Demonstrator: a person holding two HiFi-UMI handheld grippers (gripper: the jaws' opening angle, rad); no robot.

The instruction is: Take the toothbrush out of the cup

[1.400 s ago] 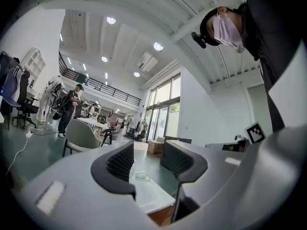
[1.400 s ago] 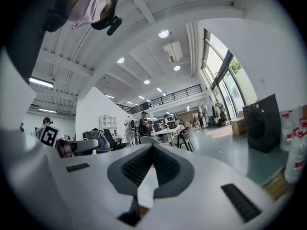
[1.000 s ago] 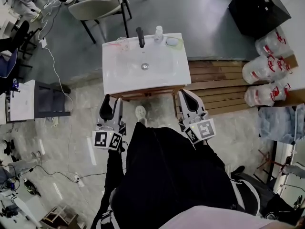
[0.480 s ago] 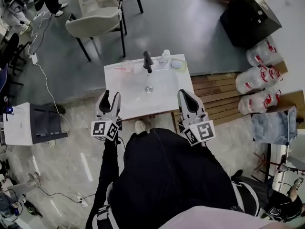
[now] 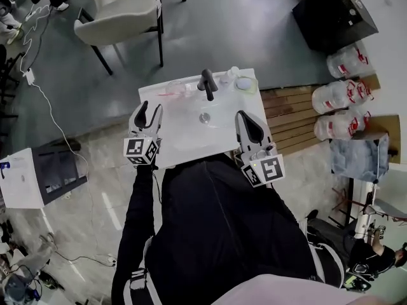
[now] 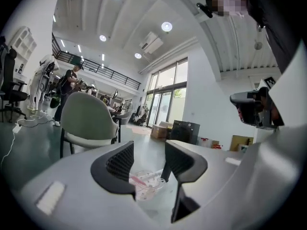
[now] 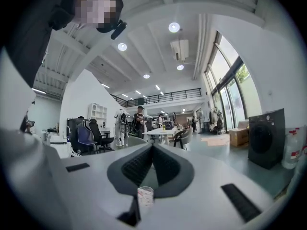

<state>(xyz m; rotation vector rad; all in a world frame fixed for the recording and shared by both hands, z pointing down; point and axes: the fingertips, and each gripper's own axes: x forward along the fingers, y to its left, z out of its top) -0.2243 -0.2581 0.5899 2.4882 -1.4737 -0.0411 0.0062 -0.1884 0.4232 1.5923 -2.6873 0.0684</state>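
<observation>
A clear cup (image 5: 174, 90) stands at the back left of the white washbasin (image 5: 184, 135), with a pink toothbrush (image 5: 165, 94) lying across its mouth. My left gripper (image 5: 149, 110) hovers over the basin's front left edge, open and empty. In the left gripper view the cup (image 6: 146, 185) and toothbrush (image 6: 139, 179) show low between the spread jaws of the left gripper (image 6: 149, 150), still some way off. My right gripper (image 5: 245, 117) is at the basin's front right, its jaws together with nothing held. In its own view the right gripper (image 7: 152, 148) has its tips meeting.
A black faucet (image 5: 206, 81) stands behind the drain (image 5: 204, 117). A small white bottle (image 5: 233, 75) and a soap dish (image 5: 245, 84) sit back right. A chair (image 5: 121, 18) stands beyond the basin, wooden boards (image 5: 289, 116) and water jugs (image 5: 337, 94) to the right.
The person has stepped up to the basin. Both grippers moved forward, from short of its front edge to over that edge. The jaws look unchanged.
</observation>
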